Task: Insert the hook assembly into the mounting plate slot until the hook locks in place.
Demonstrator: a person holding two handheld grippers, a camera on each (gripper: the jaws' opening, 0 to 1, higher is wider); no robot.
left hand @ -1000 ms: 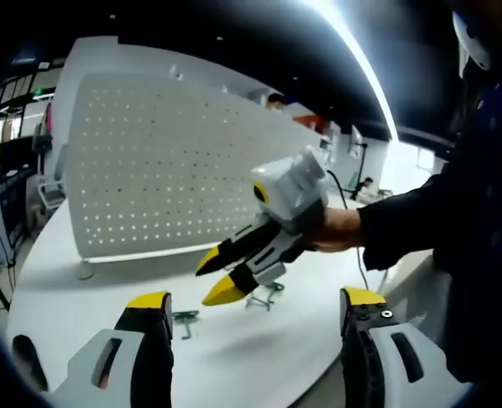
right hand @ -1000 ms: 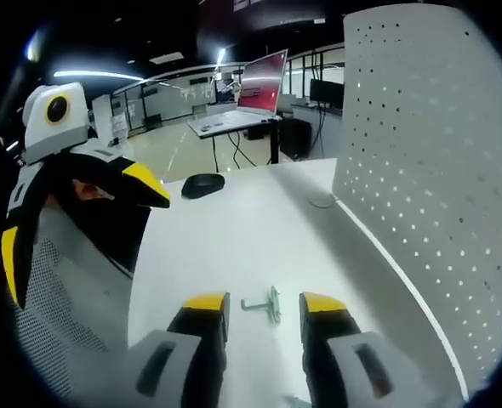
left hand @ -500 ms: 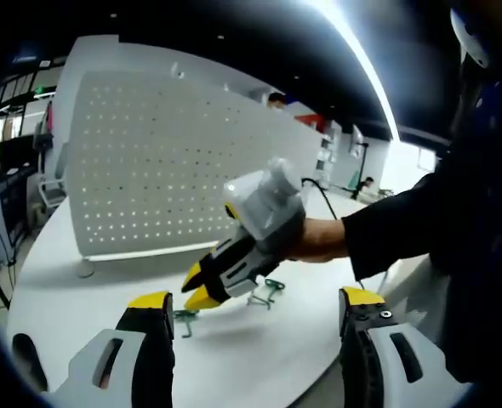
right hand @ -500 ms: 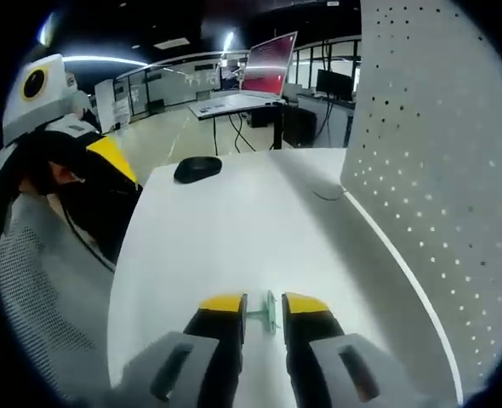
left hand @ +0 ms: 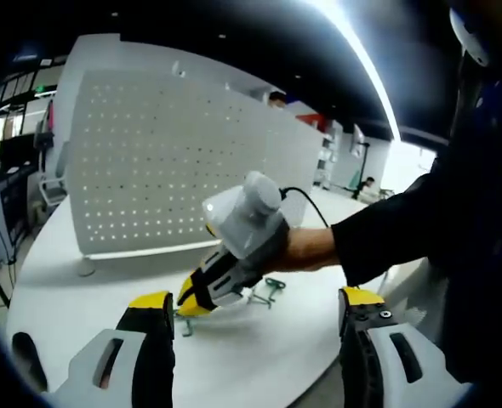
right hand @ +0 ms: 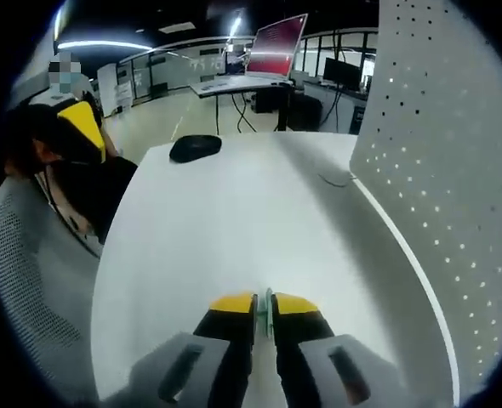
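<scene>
The pick-up step is under way: the right gripper (right hand: 264, 304) is pinching a green wire hook (right hand: 266, 308) between its yellow-tipped jaws, low against the white table (right hand: 234, 221). In the left gripper view the same right gripper (left hand: 193, 299) is reaching down to the tabletop, its tips covering most of that hook (left hand: 185, 324), while a second green hook (left hand: 268, 291) is lying just beside it, untouched. The left gripper (left hand: 255, 313) is hovering wide apart and holding nothing, its yellow tips framing the scene from below.

The hooks are looking like thin bent wire, glossy and springy, so the grip is probably narrow and liable to twist. The pegboard (left hand: 174, 161) is standing upright along the far side of the table, a matte white sheet punched with a regular grid of small round holes. The next move probably calls for lifting the hook clear, turning its prongs toward the pegboard (right hand: 455, 187), and lining them up with a pair of holes before pressing in.
</scene>
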